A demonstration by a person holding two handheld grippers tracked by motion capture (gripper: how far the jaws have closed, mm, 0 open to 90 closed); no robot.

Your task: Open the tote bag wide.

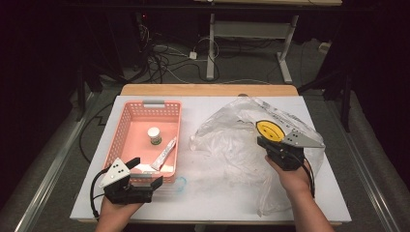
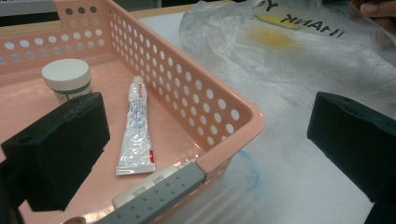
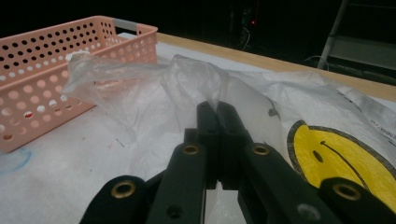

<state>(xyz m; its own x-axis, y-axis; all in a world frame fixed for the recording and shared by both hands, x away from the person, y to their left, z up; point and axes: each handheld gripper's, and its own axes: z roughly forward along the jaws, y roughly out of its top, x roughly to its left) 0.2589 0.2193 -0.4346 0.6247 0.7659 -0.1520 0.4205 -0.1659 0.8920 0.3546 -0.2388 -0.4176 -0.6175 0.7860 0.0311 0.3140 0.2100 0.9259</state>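
Observation:
A clear plastic bag with a yellow smiley face lies crumpled on the right half of the white table. My right gripper is shut on a fold of the bag, lifting the film a little off the table; in the high view the right gripper sits just below the smiley. My left gripper stands open at the near right corner of the pink basket, holding nothing. In the left gripper view its pads straddle that basket corner.
Inside the basket lie a small white jar, a white tube and a grey and white flat item at the near wall. A faint blue ring marks the table beside the basket. Cables and table legs stand beyond the far edge.

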